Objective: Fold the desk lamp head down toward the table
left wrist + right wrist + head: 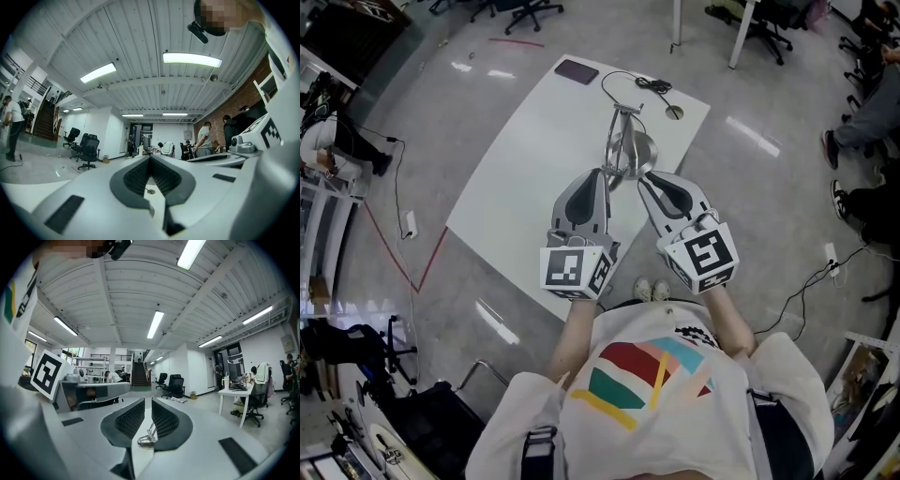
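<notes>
Two grippers held level, side by side, tips facing lamp; I judge this keeps it in reach. Left gripper jaws pressed together, empty. Right gripper jaws leave thin slit, clamp nothing. Just beyond, silver desk lamp stands on white counter; head tilt unclear from above. Cable behind. Only square markers, no readable brand.
</notes>
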Demonstrator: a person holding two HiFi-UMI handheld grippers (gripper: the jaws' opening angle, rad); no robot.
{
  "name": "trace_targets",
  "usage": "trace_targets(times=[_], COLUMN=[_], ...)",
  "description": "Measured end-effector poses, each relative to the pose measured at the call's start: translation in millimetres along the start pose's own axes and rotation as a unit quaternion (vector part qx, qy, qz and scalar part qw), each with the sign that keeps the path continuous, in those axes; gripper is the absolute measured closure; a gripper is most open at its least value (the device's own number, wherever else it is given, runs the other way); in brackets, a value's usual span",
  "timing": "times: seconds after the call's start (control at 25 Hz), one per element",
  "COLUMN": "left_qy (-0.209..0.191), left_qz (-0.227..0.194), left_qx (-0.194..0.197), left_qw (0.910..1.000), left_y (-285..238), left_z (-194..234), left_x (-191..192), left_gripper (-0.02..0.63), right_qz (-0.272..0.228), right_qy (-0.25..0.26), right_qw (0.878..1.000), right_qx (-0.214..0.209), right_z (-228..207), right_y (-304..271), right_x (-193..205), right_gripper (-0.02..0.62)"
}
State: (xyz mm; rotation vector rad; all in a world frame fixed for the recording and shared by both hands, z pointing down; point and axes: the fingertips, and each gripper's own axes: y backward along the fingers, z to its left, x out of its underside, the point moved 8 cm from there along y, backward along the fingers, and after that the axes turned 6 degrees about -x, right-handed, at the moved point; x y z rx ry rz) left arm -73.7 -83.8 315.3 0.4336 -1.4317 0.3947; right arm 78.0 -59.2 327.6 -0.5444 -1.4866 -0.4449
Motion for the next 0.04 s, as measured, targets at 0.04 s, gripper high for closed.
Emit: trace_targets(times=[0.04], left_qy=[0.001], left_qz=[-0.001], left_qx=[-0.001], left_qw=[1.0000], left_y=[3.3], left_z=[-0.9], left_x=[0.6], left_gripper=[0.563], right_qz=[-0.001], right_qy=[0.003], right_qw=[1.000], right_qx=[-0.001], right_z=[3.0], right_y=[3.5], right_x=[0.5], right_gripper=[0.540])
